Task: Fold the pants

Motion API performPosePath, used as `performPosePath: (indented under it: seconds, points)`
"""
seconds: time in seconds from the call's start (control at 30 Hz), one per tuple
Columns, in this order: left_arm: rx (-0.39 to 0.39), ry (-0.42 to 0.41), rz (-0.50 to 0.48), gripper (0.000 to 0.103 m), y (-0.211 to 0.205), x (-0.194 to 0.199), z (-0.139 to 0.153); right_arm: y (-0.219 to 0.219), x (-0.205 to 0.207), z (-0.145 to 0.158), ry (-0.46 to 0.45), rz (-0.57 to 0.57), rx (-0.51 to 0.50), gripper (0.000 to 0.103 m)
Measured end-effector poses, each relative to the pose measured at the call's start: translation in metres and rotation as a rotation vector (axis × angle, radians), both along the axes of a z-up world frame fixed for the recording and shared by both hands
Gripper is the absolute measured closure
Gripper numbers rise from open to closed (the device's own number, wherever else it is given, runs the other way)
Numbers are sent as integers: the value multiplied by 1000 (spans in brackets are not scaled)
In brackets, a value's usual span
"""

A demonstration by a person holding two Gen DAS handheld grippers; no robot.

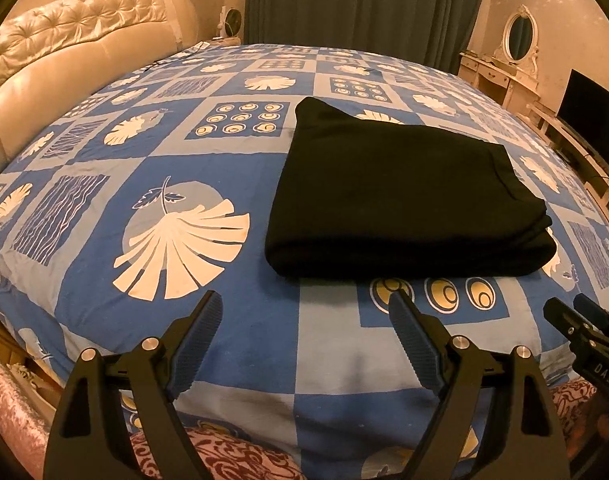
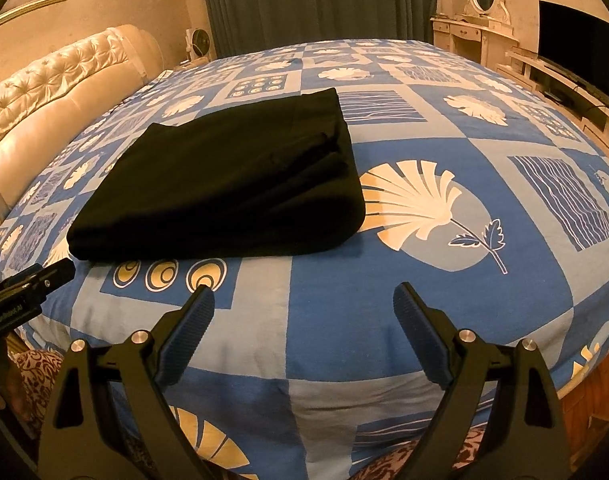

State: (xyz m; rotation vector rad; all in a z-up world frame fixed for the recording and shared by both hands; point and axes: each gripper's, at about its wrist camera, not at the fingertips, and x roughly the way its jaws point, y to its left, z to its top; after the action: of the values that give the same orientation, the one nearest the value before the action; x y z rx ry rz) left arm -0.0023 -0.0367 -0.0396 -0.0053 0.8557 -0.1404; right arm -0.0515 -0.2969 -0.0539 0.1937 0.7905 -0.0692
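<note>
The black pants (image 1: 400, 196) lie folded into a thick rectangle on the blue patterned bedspread (image 1: 184, 168). They also show in the right wrist view (image 2: 228, 184), left of centre. My left gripper (image 1: 304, 304) is open and empty, a little short of the pants' near edge. My right gripper (image 2: 304, 296) is open and empty, in front of and to the right of the pants. The right gripper's tip shows at the left wrist view's right edge (image 1: 576, 312); the left gripper's tip shows at the right wrist view's left edge (image 2: 44, 280).
A cream tufted headboard (image 1: 64, 48) runs along the left. Dark curtains (image 1: 360, 4) hang behind the bed. A white dressing table with an oval mirror (image 1: 516, 52) and a dark TV (image 2: 576, 48) on a low bench stand at the right. Patterned pink fabric (image 1: 8, 412) lies below the bed's near edge.
</note>
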Motion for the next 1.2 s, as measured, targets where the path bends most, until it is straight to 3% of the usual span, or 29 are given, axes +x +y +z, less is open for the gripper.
performPosePath:
  seconds: [1.2]
  points:
    - [-5,-21,-8,19,-2,-2,8,-3,3,-6,19,5,15,12]
